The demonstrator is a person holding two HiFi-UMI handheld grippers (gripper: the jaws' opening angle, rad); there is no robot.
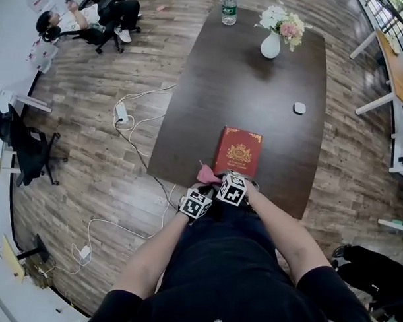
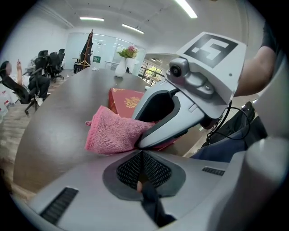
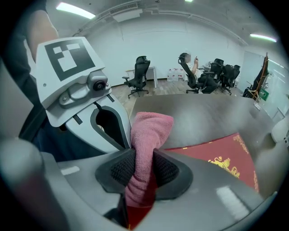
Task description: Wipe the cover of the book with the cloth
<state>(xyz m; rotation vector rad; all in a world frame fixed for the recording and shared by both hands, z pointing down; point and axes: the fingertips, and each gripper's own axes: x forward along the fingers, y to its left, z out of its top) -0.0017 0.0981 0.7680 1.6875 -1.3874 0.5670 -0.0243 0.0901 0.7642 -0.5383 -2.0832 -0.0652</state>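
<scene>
A red book with a gold crest lies flat near the front edge of the dark table. A pink cloth hangs at the book's near left corner. In the right gripper view the cloth runs between the pads of my right gripper, which is shut on it, with the book just beyond. My left gripper is shut with its pads pressed together, right beside the right gripper and the cloth. In the head view the left gripper and the right gripper sit side by side at the table edge.
A white vase of flowers, a water bottle and a small white object stand farther back on the table. Cables and a power strip lie on the wooden floor to the left, with office chairs beyond.
</scene>
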